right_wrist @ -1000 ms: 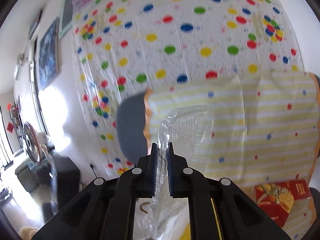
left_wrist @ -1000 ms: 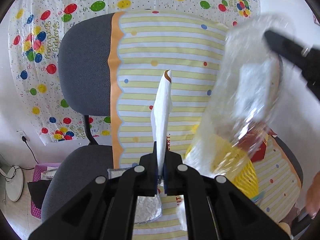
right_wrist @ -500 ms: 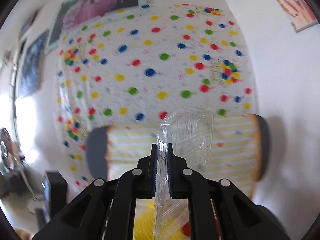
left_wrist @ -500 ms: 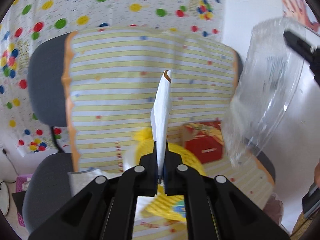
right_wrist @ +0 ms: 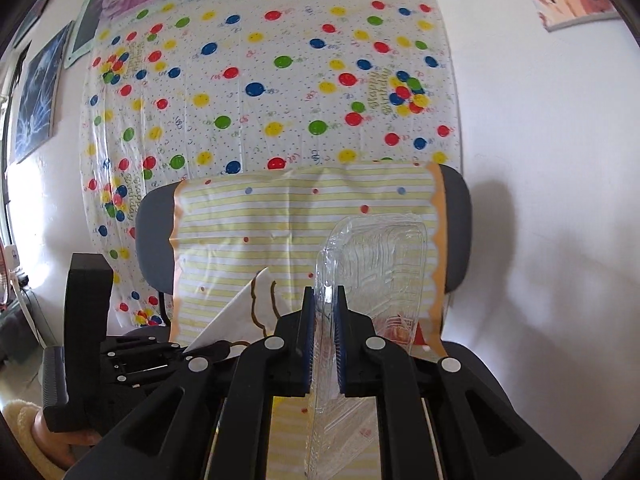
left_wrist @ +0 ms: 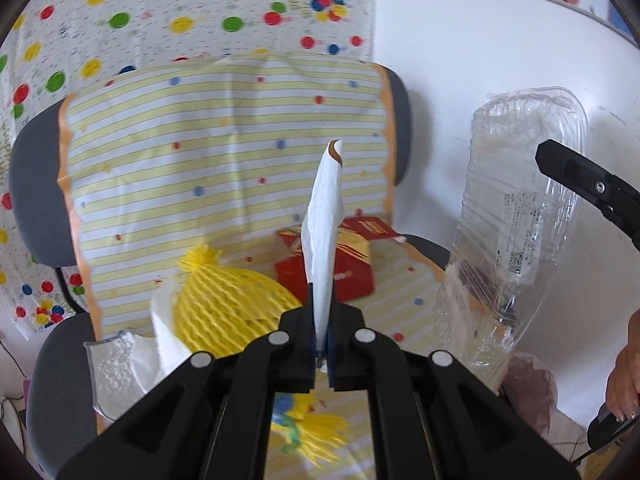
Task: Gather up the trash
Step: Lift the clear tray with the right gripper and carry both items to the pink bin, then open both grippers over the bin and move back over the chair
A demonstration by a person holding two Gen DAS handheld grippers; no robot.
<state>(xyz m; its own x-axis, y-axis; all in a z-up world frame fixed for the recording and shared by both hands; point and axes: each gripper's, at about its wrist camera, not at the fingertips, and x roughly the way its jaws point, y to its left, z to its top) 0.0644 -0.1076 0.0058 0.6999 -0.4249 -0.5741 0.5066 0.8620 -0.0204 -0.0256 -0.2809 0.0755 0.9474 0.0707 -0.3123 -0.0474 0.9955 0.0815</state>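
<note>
While my left tool pinches the paper napkin edge and my right tool clamps the clear plastic clamshell rim, held above the chair at 12 o'clock, either thin edge could slip free.

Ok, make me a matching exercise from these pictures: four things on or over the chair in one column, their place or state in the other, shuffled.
Things:
1. napkin
2. clear plastic tray
3. yellow foam net
4. red box

Places or states:
A. lying on the chair seat, left of the red box
B. pinched in the left tongs
C. standing at the back of the seat
D. pinched in the right tongs

Pairs: 1-B, 2-D, 3-A, 4-C
</note>
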